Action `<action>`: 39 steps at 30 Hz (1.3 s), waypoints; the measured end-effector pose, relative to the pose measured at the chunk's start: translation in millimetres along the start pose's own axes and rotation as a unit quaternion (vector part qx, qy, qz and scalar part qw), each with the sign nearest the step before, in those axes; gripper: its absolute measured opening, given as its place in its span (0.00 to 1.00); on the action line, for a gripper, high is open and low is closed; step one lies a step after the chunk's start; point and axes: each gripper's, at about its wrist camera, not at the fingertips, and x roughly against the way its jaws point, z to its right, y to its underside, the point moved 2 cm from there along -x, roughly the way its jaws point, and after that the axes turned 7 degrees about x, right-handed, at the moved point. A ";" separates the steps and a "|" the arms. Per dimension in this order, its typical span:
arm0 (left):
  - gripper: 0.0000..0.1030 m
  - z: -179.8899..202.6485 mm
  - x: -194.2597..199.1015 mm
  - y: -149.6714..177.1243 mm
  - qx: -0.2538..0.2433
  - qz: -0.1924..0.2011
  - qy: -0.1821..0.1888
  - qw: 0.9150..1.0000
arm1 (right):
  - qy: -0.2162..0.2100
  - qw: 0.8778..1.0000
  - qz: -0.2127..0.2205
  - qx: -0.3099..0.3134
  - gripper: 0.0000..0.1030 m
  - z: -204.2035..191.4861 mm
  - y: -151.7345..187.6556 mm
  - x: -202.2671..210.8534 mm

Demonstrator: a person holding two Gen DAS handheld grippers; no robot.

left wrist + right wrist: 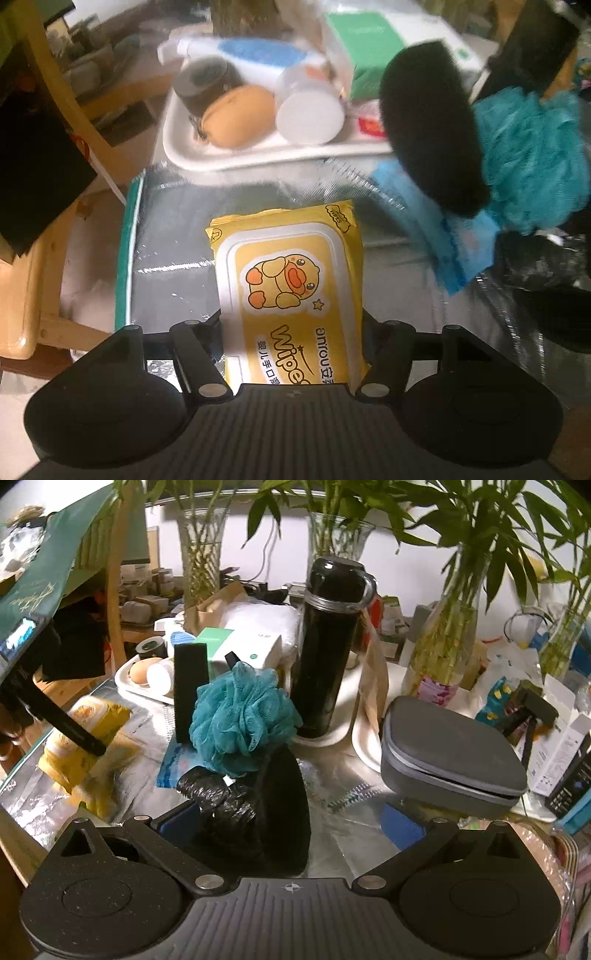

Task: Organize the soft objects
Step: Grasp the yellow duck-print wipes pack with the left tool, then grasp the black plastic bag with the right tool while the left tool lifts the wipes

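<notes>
A silver foil-covered table (177, 229) fills both views, crowded against a white wall with leafy stems in 3 glass vases (201, 550). A wooden chair frame (55, 122) stands at the table's edge.

A white tray (192, 155) holds a tan pouch (240, 114), a white jar (308, 114) and a tape roll (205, 79). Further along stand a black flask (327, 646), a grey zip case (447, 753) and a black sponge block (190, 690). A teal mesh puff (240, 716) rests on a black pile just beside a blue packet (439, 240).

The yellow wipes pack (291, 280), printed with a cartoon duck, lies flat on the foil. The left gripper (293, 325) straddles its near end; whether the fingers press it I cannot tell. The right gripper (291, 819) stands spread, a crumpled black bag (221, 801) and the black pile between its blue pads.
</notes>
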 end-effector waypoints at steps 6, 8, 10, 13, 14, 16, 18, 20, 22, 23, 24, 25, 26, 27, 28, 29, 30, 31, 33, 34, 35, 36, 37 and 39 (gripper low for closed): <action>0.62 -2.0 41.5 3.7 0.001 0.051 0.025 0.998 | -0.035 0.999 0.011 0.014 0.91 -4.6 0.6 1.7; 0.62 -4.3 56.5 4.9 0.005 0.073 0.037 0.997 | -0.052 0.998 0.015 0.026 0.87 -7.4 -0.2 1.1; 0.62 -4.7 72.1 6.3 0.010 0.094 0.042 0.995 | -0.068 0.997 0.020 0.041 0.84 -11.9 -2.0 0.3; 0.62 -9.2 94.1 8.1 0.022 0.123 0.059 0.990 | -0.093 0.993 0.030 0.072 0.75 -20.7 -6.2 -0.2; 0.62 -11.0 101.2 8.5 0.028 0.132 0.067 0.989 | -0.103 0.991 0.033 0.080 0.72 -23.1 -7.6 -0.7; 0.62 -12.9 113.4 9.7 0.032 0.149 0.082 0.985 | -0.120 0.987 0.033 0.097 0.68 -28.4 -10.9 -3.1; 0.62 -12.8 123.7 12.7 0.035 0.161 0.091 0.982 | -0.130 0.985 0.026 0.113 0.63 -32.6 -14.1 -8.4; 0.62 -12.0 131.7 16.0 0.038 0.171 0.104 0.979 | -0.137 0.983 0.014 0.125 0.63 -37.2 -17.3 -16.8; 0.62 -10.7 136.4 19.5 0.042 0.175 0.115 0.977 | -0.136 0.981 0.001 0.142 0.63 -42.5 -20.2 -26.2; 0.62 -10.2 137.8 21.1 0.044 0.178 0.119 0.976 | -0.134 0.979 -0.005 0.151 0.63 -45.9 -22.0 -31.7; 0.62 -9.4 139.2 22.2 0.044 0.180 0.123 0.975 | -0.132 0.978 -0.011 0.159 0.63 -49.2 -22.7 -36.2; 0.62 -9.0 140.7 23.7 0.044 0.182 0.127 0.974 | -0.133 0.977 -0.019 0.168 0.63 -53.4 -24.3 -41.9; 0.62 -9.2 141.8 25.4 0.045 0.184 0.132 0.973 | -0.134 0.975 -0.026 0.176 0.63 -57.2 -25.7 -47.8; 0.62 -8.7 140.8 25.7 0.046 0.183 0.135 0.973 | -0.133 0.974 -0.032 0.183 0.62 -59.5 -26.4 -52.7; 0.62 -8.5 139.3 25.0 0.049 0.181 0.138 0.972 | -0.129 0.972 -0.041 0.190 0.62 -62.8 -27.8 -59.4; 0.62 -9.0 137.8 24.8 0.050 0.179 0.140 0.972 | -0.123 0.971 -0.051 0.199 0.62 -66.4 -29.5 -67.2; 0.62 -9.1 135.9 24.2 0.052 0.176 0.140 0.973 | -0.121 0.970 -0.059 0.204 0.62 -68.4 -29.8 -72.7; 0.62 -9.6 133.6 24.0 0.053 0.173 0.139 0.974 | -0.119 0.968 -0.068 0.210 0.62 -70.8 -30.8 -80.1; 0.62 -10.7 130.4 23.0 0.059 0.171 0.140 0.974 | -0.115 0.966 -0.084 0.214 0.62 -73.5 -31.9 -93.3; 0.62 -12.5 129.6 23.2 0.063 0.172 0.143 0.973 | -0.113 0.965 -0.091 0.218 0.62 -74.7 -32.3 -98.9; 0.62 -14.2 129.3 23.1 0.067 0.174 0.146 0.971 | -0.110 0.964 -0.096 0.221 0.62 -75.2 -33.2 -104.6; 0.62 -15.6 129.3 22.8 0.070 0.176 0.149 0.971 | -0.106 0.964 -0.102 0.222 0.62 -75.6 -33.8 -109.9; 0.62 -16.8 129.8 23.1 0.072 0.179 0.151 0.969 | -0.101 0.964 -0.108 0.222 0.62 -75.3 -33.7 -114.9; 0.62 -19.6 132.0 23.3 0.083 0.193 0.152 0.966 | -0.089 0.966 -0.118 0.214 0.61 -72.5 -33.7 -125.5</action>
